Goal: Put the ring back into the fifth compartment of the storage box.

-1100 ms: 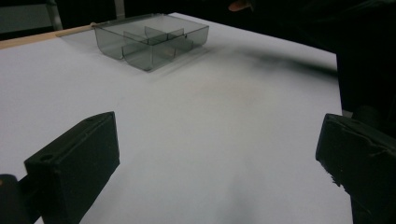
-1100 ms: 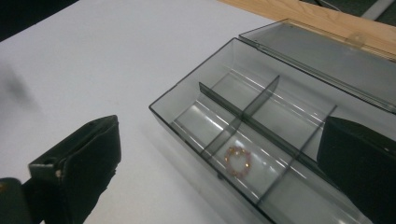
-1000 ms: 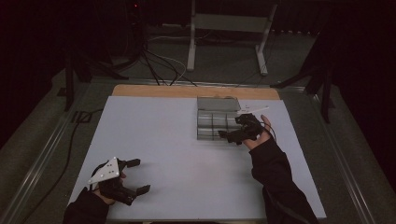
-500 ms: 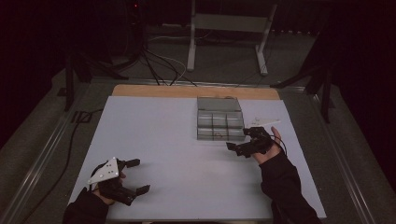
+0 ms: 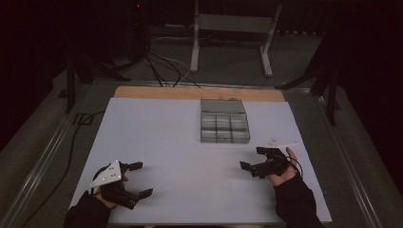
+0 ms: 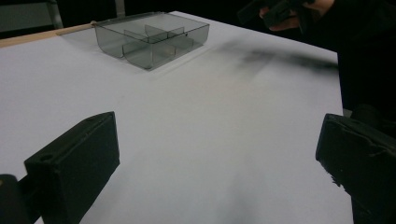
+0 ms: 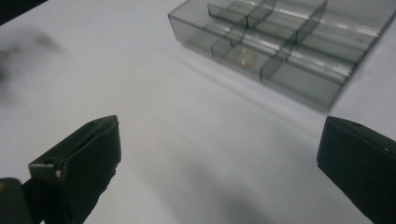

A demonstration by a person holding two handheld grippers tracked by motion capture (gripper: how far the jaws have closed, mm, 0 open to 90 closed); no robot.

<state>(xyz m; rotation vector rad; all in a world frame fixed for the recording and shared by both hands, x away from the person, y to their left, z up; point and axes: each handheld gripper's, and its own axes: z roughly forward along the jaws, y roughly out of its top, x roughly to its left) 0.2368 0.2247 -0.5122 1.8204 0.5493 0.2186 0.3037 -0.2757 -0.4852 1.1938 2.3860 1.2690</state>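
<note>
Beyond right gripper (image 5: 252, 158), compartment tray (image 5: 225, 127), apart

In the right gripper view we see a small glinting object (image 7: 243, 58) in a near-row compartment of the clear tray (image 7: 299, 88), perhaps a ring, too small to tell. The tray's far side is cut off. The other hand (image 6: 289, 14) is blurred and cropped.

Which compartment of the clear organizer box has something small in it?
The middle compartment of the near row of the organizer box: a small ring-like item lies there, while the other compartments look empty.
</note>
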